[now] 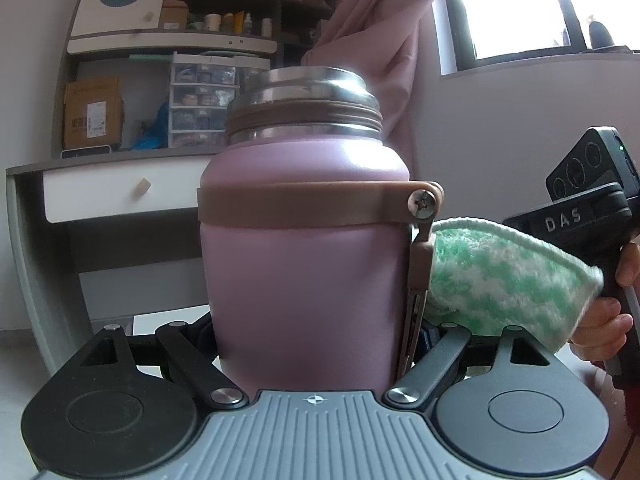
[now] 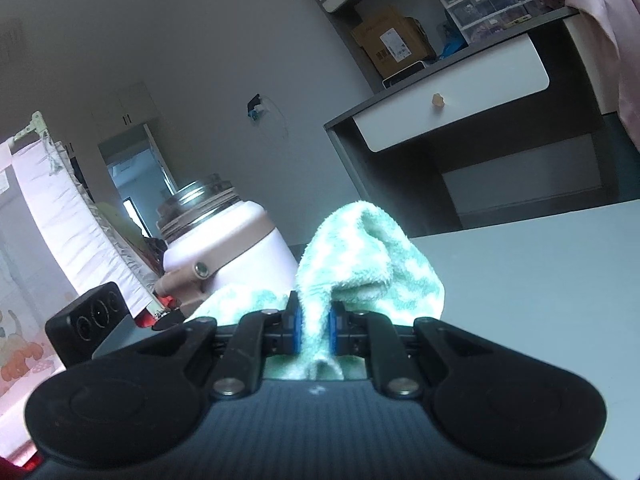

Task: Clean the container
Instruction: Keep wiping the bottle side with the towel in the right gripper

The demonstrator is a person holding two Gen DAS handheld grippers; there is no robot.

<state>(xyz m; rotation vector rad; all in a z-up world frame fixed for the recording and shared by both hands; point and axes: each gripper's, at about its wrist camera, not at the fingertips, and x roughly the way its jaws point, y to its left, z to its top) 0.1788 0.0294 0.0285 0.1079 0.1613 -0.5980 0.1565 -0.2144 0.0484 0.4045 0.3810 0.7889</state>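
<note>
Risk: the flask [image 1: 300,264], clamped in the left gripper [image 1: 316,344], could twist loose if the cloth [image 2: 360,264], pinched in the right gripper [image 2: 314,330], rubs hard.

Behind: a cluttered shelf unit [image 1: 224,4], white drawer [image 1: 120,192], cardboard box [image 1: 93,112] — pink curtain [image 1: 384,48] beside the window [image 1: 520,4].

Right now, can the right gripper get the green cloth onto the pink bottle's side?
Probably yes. The right gripper pinches the green cloth right beside the pink bottle, with nothing between; the left gripper holds it.
</note>
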